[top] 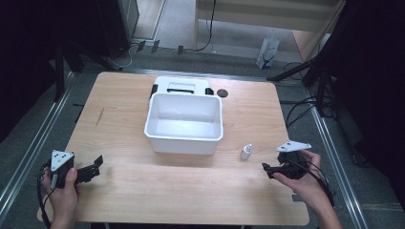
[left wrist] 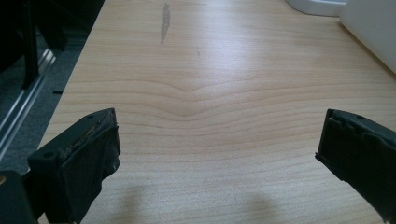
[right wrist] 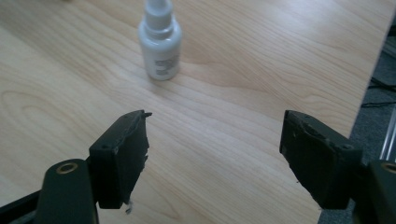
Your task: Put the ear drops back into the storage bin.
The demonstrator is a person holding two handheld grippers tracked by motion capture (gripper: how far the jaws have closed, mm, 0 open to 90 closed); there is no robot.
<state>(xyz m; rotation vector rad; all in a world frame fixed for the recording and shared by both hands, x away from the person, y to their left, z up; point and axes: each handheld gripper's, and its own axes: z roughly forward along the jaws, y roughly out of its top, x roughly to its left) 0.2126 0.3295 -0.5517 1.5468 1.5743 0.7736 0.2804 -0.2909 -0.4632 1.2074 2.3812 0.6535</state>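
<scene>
High view: small white bottle point(top: 246, 151) stands upright on the table point(top: 191, 200), just off the near right corner of the white bin point(top: 184, 123). Right gripper point(top: 267, 168) sits near the bottle on its right and a bit nearer the person, pointing toward it, not touching. Left gripper point(top: 97, 165) is well apart from the bottle, out past the bin's near left corner, idle. A white lid point(top: 181, 86) lies behind the bin, with a dark round cap point(top: 222, 92) beside it.

Left gripper view: jaws wide apart, nothing between them, bare wood ahead. Bin wall point(left wrist: 369, 32) shows at upper right. No job for this hand yet, so my read is it should stay parked.

Right gripper view: jaws spread wide and empty. Bottle point(right wrist: 160, 39) is ahead and off to the left of the gap between them, upright, label facing the camera, nozzle on top.

Likely step: reach and grasp the bottle with the right gripper. To do it well:
- swing left first so the bottle lines up with the middle of the gap, then go forward
- keep low, and close on the wider body, not the thin nozzle
- bottle looks light and narrow, so a jaw brushing it first could tip it; come in straight, both sides clear
- close gently, since smooth plastic may slip or squirt out
- the bin looks like where it goes, so lift clear of the rim
</scene>
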